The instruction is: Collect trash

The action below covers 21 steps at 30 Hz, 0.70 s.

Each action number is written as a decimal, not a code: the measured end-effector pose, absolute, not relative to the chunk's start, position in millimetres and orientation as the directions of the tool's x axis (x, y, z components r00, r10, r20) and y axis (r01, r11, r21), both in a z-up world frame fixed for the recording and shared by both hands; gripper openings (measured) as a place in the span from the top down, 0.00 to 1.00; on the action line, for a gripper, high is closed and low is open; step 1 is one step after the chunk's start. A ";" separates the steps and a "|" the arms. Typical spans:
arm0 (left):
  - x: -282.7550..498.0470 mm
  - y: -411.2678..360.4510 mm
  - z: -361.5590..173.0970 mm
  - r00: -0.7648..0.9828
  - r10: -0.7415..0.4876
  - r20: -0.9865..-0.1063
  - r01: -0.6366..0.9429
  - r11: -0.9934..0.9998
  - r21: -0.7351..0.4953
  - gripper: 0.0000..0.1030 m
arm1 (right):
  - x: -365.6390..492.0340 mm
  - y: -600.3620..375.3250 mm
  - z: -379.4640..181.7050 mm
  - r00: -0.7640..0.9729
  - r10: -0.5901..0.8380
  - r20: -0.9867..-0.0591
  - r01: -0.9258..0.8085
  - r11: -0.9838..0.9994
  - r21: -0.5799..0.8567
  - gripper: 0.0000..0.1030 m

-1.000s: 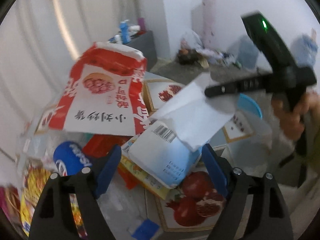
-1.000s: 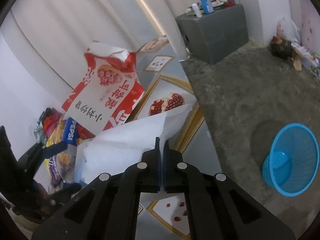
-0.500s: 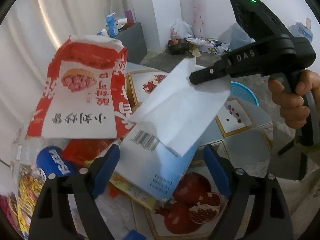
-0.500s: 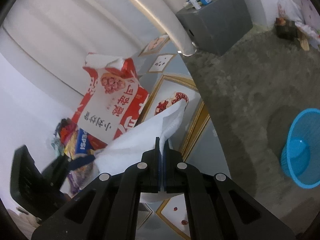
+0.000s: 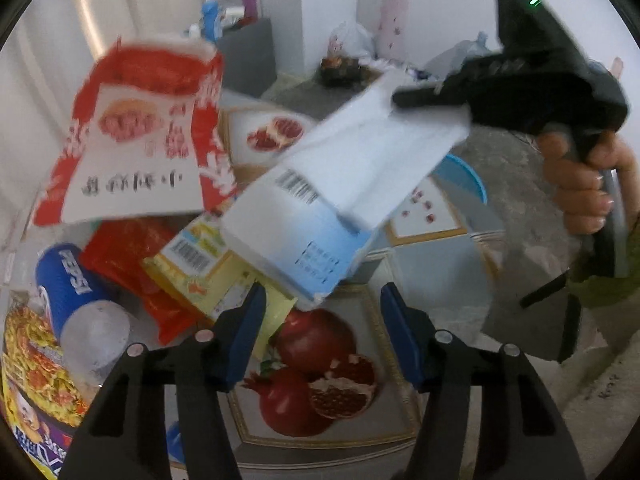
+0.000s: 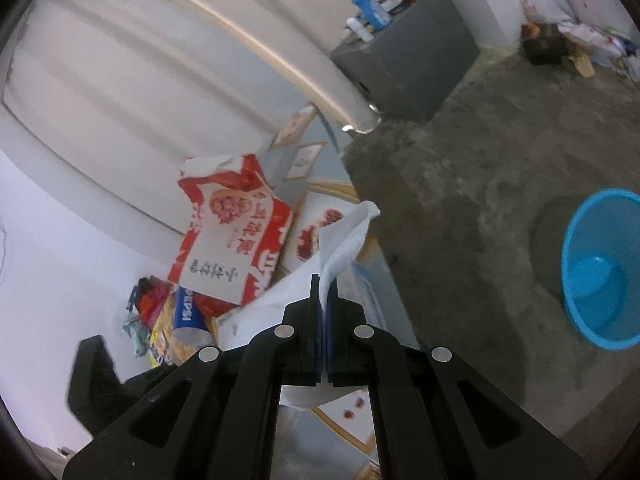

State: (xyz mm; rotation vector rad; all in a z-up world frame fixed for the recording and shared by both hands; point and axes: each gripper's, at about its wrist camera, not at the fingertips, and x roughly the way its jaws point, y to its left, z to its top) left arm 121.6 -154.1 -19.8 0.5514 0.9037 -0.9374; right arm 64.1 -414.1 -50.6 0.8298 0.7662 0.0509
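My right gripper (image 6: pixel 323 292) is shut on a white paper tissue (image 6: pixel 344 236) and holds it in the air above the table; it also shows in the left wrist view (image 5: pixel 384 156), with the right gripper (image 5: pixel 404 100) pinching its far edge. My left gripper (image 5: pixel 320 320) is open and empty, just in front of a white and blue box (image 5: pixel 296 240) that leans on the trash pile. The pile holds a red and white bag (image 5: pixel 136 140), a Pepsi can (image 5: pixel 76 292) and yellow and red wrappers (image 5: pixel 188 268). A blue basket (image 6: pixel 600 268) stands on the floor to the right.
The pile lies on a table with a pomegranate-print cloth (image 5: pixel 320 384). A noodle cup (image 5: pixel 36 376) sits at the left edge. White curtains hang behind. A grey cabinet (image 6: pixel 404 68) with bottles and more clutter (image 6: pixel 560 40) stand on the concrete floor.
My right gripper has lifted the tissue higher and pulled it back off the pile. My left gripper has shifted slightly toward the white and blue box and stays open.
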 end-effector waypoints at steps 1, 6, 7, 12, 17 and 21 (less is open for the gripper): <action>118.0 -152.1 -17.1 0.307 -0.452 -0.837 0.866 0.498 0.049 0.40 | 61.1 -414.2 -52.5 0.735 0.329 -0.593 0.248 0.682 0.687 1.00; 113.7 -159.1 -12.0 0.377 -0.450 -0.810 0.850 0.516 0.109 0.36 | 44.8 -423.8 -52.8 0.759 0.330 -0.561 0.256 0.641 0.724 1.00; 115.2 -160.3 -12.3 0.371 -0.448 -0.813 0.845 0.526 0.095 0.36 | 41.5 -427.6 -51.7 0.768 0.325 -0.552 0.256 0.634 0.730 1.00; 126.3 -155.7 -10.9 0.285 -0.487 -0.825 0.813 0.579 -0.061 0.36 | 31.4 -438.3 -52.8 0.789 0.309 -0.531 0.265 0.609 0.748 1.00; 133.5 -142.7 -15.9 0.178 -0.541 -0.822 0.720 0.641 -0.266 0.36 | 39.2 -435.2 -63.6 0.763 0.337 -0.551 0.266 0.613 0.744 1.00; 148.5 -133.0 -20.1 0.117 -0.604 -0.788 0.601 0.675 -0.429 0.40 | 44.7 -433.3 -68.4 0.740 0.354 -0.572 0.262 0.632 0.730 1.00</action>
